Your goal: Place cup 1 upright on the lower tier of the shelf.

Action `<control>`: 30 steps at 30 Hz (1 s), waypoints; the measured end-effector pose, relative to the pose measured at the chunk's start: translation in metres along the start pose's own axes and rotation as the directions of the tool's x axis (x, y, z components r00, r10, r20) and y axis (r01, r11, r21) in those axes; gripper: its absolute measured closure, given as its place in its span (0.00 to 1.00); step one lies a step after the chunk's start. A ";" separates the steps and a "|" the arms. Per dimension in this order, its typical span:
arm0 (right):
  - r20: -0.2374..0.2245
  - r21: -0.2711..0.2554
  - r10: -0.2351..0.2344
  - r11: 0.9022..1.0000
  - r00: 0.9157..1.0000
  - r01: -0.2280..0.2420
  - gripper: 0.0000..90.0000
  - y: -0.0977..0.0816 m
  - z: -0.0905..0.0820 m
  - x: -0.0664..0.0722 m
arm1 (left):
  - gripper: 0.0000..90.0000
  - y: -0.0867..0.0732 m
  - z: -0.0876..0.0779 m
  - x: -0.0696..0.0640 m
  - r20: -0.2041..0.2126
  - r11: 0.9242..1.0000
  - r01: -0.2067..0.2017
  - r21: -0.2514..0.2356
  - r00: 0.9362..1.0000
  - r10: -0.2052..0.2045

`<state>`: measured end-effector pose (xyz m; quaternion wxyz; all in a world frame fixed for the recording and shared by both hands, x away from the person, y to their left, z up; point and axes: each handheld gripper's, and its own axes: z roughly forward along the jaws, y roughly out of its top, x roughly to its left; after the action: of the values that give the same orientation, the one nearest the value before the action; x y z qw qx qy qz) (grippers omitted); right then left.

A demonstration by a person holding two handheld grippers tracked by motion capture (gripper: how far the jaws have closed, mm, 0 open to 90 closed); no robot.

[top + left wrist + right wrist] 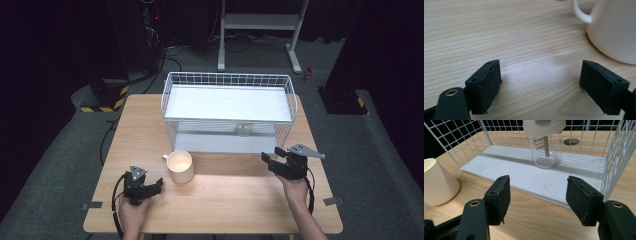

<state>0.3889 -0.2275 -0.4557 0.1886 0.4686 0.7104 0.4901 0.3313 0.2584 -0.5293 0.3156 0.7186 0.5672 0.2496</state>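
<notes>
Rack: white wire, two shelves, ahead of the right gripper.
Bottle: clear, smooth, likely light and slippery; on the lower shelf straight ahead; grasp mid-body.
Cup: just beside the left gripper.
Both grippers: open, empty.

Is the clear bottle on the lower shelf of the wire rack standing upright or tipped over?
Upright. The clear bottle stands on its base on the lower shelf, cap on top.

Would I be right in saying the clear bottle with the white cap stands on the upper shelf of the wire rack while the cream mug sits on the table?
Not quite: the clear bottle stands on the lower shelf of the wire rack, as the right gripper view shows. The cream mug does sit on the table.
</notes>
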 end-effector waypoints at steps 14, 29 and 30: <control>0.010 0.003 0.000 1.000 1.000 0.000 0.38 -0.016 -0.014 -0.008 | 0.20 0.000 0.000 0.000 0.000 1.000 0.000 0.000 1.000 0.000; 0.016 0.012 -0.002 1.000 1.000 0.002 0.37 -0.035 -0.023 -0.013 | 0.20 0.000 0.000 0.000 -0.001 1.000 0.000 0.002 1.000 0.000; 0.016 0.012 -0.002 1.000 1.000 0.002 0.37 -0.036 -0.023 -0.014 | 0.20 0.000 0.000 0.000 -0.002 1.000 0.000 0.001 1.000 0.000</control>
<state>0.3614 -0.2540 -0.4793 0.1920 0.4728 0.7122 0.4820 0.3312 0.2582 -0.5292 0.3146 0.7187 0.5675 0.2498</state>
